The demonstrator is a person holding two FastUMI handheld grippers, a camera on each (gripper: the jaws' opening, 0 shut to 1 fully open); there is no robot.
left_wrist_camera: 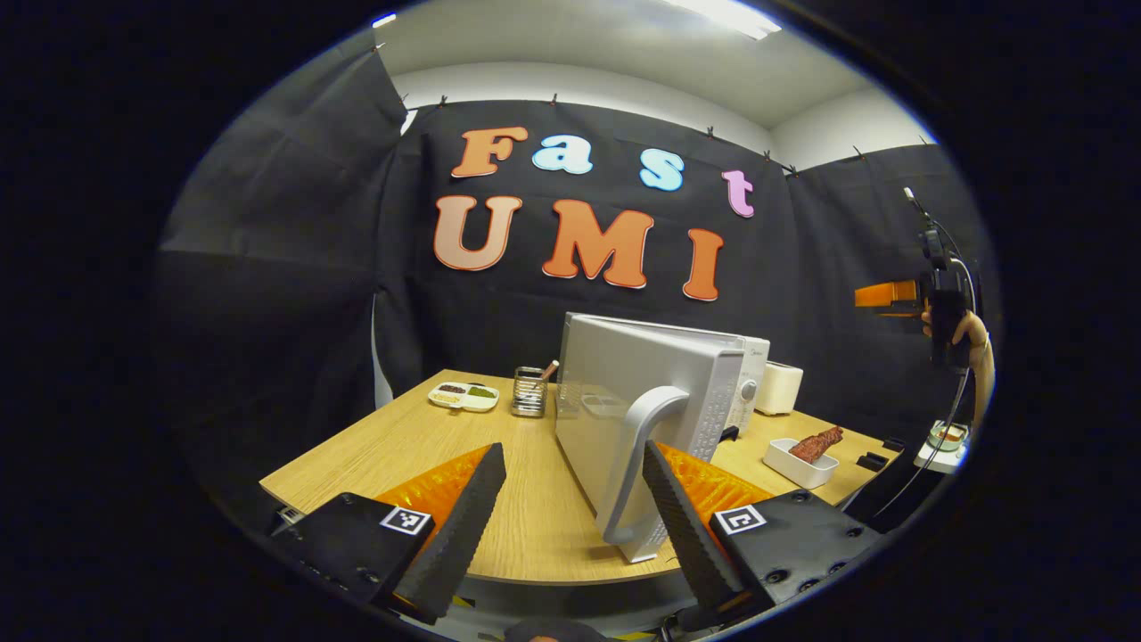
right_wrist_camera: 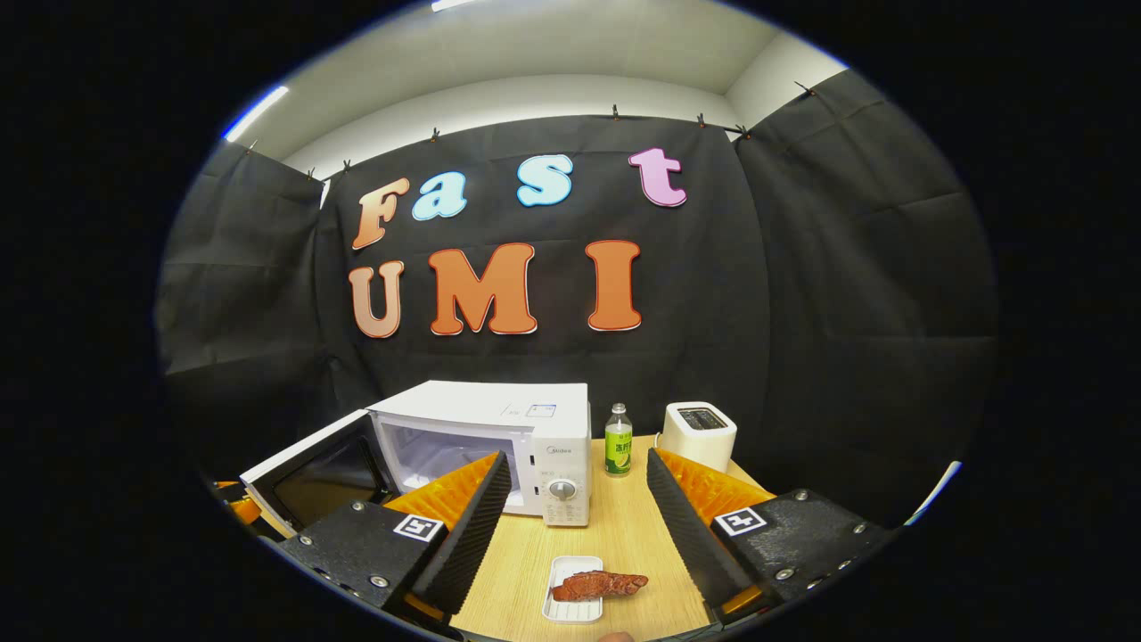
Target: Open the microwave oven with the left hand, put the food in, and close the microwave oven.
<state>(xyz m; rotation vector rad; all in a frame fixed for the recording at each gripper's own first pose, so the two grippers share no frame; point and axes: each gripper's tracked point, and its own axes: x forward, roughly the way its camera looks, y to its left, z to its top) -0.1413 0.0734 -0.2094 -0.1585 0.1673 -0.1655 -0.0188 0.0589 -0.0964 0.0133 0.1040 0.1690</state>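
Note:
The white microwave (right_wrist_camera: pixel 544 437) stands on the wooden table with its door (left_wrist_camera: pixel 624 401) swung open toward me. The door's curved handle (left_wrist_camera: pixel 635 464) lies between the fingers of my left gripper (left_wrist_camera: pixel 575 499), close to the right finger; the jaws stand wide apart. The cavity (right_wrist_camera: pixel 446 450) looks empty. A reddish piece of food (right_wrist_camera: pixel 599 585) lies across a small white dish (right_wrist_camera: pixel 570 611) in front of the microwave, just below my open right gripper (right_wrist_camera: pixel 579 526). The left gripper view also has the food (left_wrist_camera: pixel 818 443) and the right gripper (left_wrist_camera: pixel 891 294), held high in a hand.
A green bottle (right_wrist_camera: pixel 618 441) and a white toaster (right_wrist_camera: pixel 700 434) stand right of the microwave. A divided plate (left_wrist_camera: pixel 463 395) and a metal holder (left_wrist_camera: pixel 529 392) sit at the table's far left. The table's front edge (left_wrist_camera: pixel 553 571) is close.

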